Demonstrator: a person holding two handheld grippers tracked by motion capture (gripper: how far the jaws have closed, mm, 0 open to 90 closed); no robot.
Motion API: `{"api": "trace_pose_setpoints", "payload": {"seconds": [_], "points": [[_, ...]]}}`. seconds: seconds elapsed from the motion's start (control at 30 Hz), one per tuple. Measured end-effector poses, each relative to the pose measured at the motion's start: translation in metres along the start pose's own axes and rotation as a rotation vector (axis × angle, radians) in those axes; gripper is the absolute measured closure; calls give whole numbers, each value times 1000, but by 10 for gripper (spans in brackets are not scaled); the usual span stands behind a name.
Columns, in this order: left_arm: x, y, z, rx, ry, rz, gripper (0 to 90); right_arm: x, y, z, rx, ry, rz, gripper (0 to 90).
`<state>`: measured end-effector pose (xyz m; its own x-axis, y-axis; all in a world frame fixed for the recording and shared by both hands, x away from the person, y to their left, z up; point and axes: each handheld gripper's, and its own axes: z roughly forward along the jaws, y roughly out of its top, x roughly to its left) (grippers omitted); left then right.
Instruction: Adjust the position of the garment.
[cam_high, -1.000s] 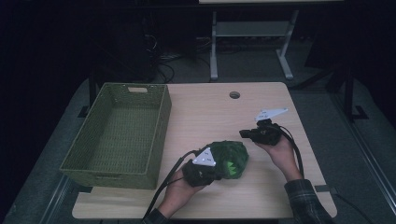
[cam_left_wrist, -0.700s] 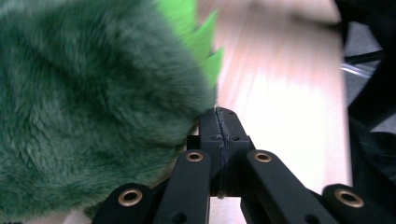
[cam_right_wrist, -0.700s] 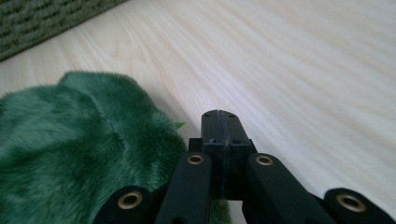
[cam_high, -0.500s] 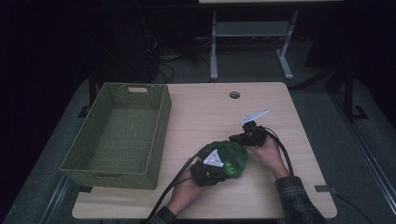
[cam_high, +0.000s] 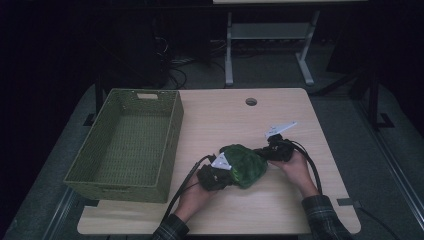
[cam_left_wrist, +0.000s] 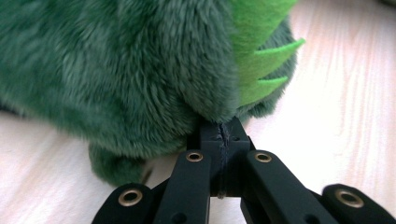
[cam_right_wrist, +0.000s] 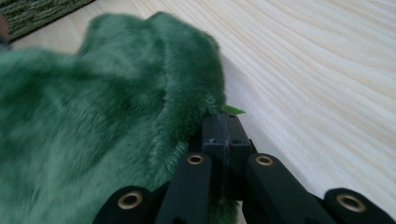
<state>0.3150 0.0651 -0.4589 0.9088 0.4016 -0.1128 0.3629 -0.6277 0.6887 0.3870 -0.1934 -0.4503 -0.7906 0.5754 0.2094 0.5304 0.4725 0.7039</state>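
1. Counter (cam_high: 300, 210): pale wood-grain top, smooth and rectangular, with a round hole near its far edge.
2. Basket (cam_high: 170, 150): olive-green woven weave, rectangular with slightly flared walls and a slot handle in the far wall; it stands on the left part of the counter.
3. Plush toy (cam_high: 244, 165): deep green long-pile fur in a rounded lump, with flat bright-green felt spikes (cam_left_wrist: 261, 70) along one edge. It lies on the counter near the front, right of the basket and well apart from it.
4. Left gripper (cam_high: 216, 176): black, jaws pressed together with nothing between them; tips touch the toy's near-left side.
5. Right gripper (cam_high: 267, 151): black, jaws pressed together; tips against the fur on the toy's right side.
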Motion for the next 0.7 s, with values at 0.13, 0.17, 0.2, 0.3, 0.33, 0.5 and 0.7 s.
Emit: {"api": "trace_pose_setpoints", "payload": {"seconds": [0.13, 0.17, 0.2, 0.3, 0.33, 0.5, 0.7], "points": [[8, -1, -3, 8, 10, -4, 897, 3, -9, -8, -1, 8, 4, 900], [11, -1, -3, 10, 14, 1, 896, 5, -11, -10, 3, 10, 4, 900], [12, -2, -4, 10, 15, 0, 896, 6, -13, -12, 2, 5, 1, 900], [16, -2, -5, -1, 23, -4, 897, 11, -19, -17, -2, 10, 0, 900], [17, -2, -5, -2, 25, -5, 897, 13, -21, -18, 3, 14, 6, 900], [24, -1, -7, 0, 39, 10, 897, 21, -30, -24, -1, 20, 0, 900], [27, -1, -5, -6, 69, 10, 896, 32, -38, -28, -7, 26, -10, 900]]}}
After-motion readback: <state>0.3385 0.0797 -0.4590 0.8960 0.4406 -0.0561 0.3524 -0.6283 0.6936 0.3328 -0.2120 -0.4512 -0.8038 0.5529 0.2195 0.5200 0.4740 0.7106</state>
